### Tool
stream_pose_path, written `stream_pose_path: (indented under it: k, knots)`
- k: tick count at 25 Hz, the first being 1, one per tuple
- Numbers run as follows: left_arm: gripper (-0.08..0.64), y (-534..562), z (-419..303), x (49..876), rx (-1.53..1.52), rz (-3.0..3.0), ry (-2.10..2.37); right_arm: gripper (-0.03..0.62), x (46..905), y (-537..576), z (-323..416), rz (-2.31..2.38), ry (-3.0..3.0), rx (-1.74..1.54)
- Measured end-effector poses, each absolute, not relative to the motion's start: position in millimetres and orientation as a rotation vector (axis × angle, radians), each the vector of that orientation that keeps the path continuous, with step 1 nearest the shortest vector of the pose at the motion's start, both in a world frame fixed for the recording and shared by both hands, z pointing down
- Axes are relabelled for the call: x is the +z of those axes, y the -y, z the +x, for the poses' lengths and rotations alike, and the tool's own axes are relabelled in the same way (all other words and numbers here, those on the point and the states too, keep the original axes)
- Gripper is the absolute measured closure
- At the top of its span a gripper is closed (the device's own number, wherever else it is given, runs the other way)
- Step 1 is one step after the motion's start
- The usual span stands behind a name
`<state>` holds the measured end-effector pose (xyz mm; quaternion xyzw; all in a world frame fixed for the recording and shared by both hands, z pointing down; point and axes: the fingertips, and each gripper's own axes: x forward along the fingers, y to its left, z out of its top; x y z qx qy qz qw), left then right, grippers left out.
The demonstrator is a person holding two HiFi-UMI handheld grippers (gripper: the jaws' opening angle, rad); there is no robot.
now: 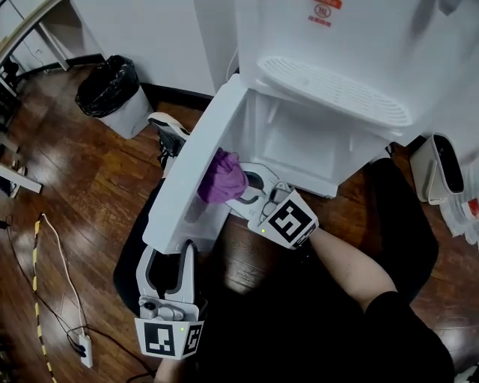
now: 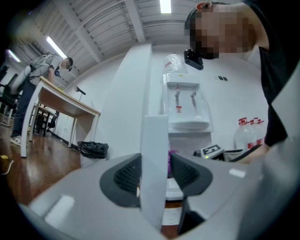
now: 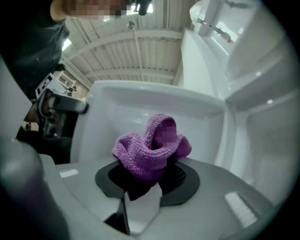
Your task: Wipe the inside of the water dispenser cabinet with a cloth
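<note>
Wooden floor [image 1: 67, 194] lies under the open cabinet door [image 1: 196, 176]. That door's near edge is pinched by the left gripper [image 1: 171, 262], jaws nearly closed; the right gripper [image 1: 251, 193] jaws clamp the purple cloth [image 1: 222, 178] at the door's inner face. Wiping seems under way; next, stroke onward past the door, inside

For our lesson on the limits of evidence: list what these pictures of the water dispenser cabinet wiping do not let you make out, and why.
- Head view: the drip tray hides the cabinet's upper inside.
- Right gripper view: the purple cloth hides the right gripper's jaw faces.
- Left gripper view: the door clamped in the left gripper blocks the cabinet.
- Head view: the red label is cut off at the top edge, unreadable.
</note>
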<state>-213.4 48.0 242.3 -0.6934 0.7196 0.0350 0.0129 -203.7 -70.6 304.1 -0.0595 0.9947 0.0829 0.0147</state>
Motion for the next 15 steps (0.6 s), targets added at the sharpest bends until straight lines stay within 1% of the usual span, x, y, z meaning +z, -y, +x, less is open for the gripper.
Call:
stream_pose_path:
  k: [3, 5, 9, 12, 14, 15]
  knots:
    - [0.365, -46.3, -210.5, 247.1, 0.094, -2.186, -2.241, 0.457, 339.7, 149.8, -181.6, -0.522, -3.155, 0.125]
    - [0.365, -45.7, -207.5, 248.3, 0.098, -2.199, -2.229, 0.457, 348.5, 164.1, -176.6, -0.56, -3.161, 0.054]
    - [0.364, -47.4, -203.8, 248.0, 0.111, -2.187, -2.214, 0.454, 359.0, 97.1, -201.5, -0.257, -3.239, 0.085]
    - [0.365, -50.3, -195.1, 248.3, 0.109, -2.218, -2.185, 0.454, 363.1, 49.3, -201.0, -0.02, -3.274, 0.145]
    - [0.365, -50.6, -188.8, 249.5, 0.102, -2.232, -2.164, 0.454, 338.8, 35.0, -194.3, 0.079, -3.204, 0.151]
    - [0.364, -50.6, -186.4, 250.3, 0.099, -2.235, -2.158, 0.456, 315.3, 34.5, -186.8, 0.097, -3.138, 0.081]
